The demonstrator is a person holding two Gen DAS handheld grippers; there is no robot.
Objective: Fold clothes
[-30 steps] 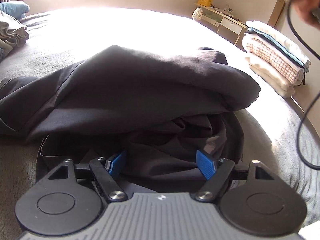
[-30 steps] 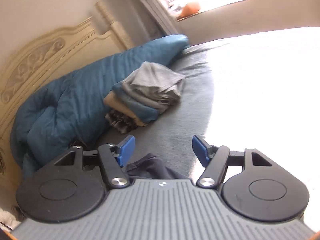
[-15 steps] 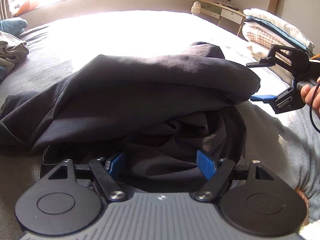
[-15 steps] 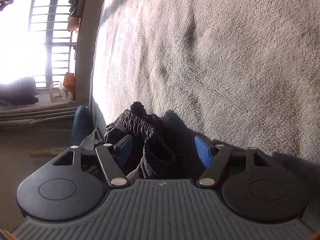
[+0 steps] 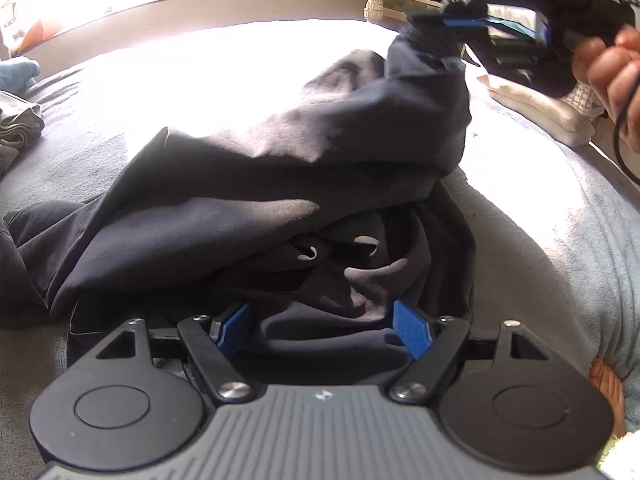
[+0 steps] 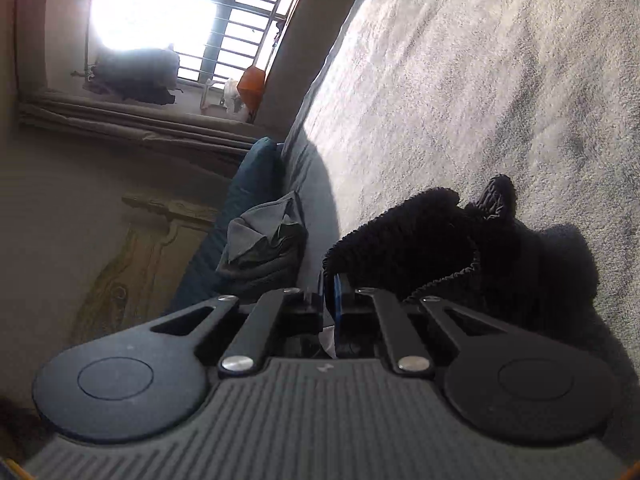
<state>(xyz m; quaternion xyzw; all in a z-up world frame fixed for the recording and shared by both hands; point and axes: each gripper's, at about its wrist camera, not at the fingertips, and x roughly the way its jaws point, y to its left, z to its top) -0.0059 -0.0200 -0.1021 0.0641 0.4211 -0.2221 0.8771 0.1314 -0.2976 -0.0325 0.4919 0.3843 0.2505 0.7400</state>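
A dark garment (image 5: 280, 184) lies crumpled on the grey bed (image 5: 560, 208), its bulk in the middle of the cover with folds heaped toward the near edge. The right gripper (image 5: 452, 22) has just been closing and now pinches the garment's far corner, a ribbed hem (image 6: 400, 232), between its blue pads (image 6: 337, 296), lifting that corner clear of the bed so the cloth hangs in a peak. A hand (image 5: 608, 68) grips the tool's handle, with a black cable beside it. The left gripper (image 5: 324, 330) sits low at the near edge of the garment, its blue fingers (image 5: 412, 332) spread wide apart with loose cloth lying between them but not pinched. Folded pale linens (image 5: 552, 108) are stacked at the bed's right side, and grey folded clothes (image 5: 20, 128) rest at the far left, next to a blue quilt (image 6: 244, 200).
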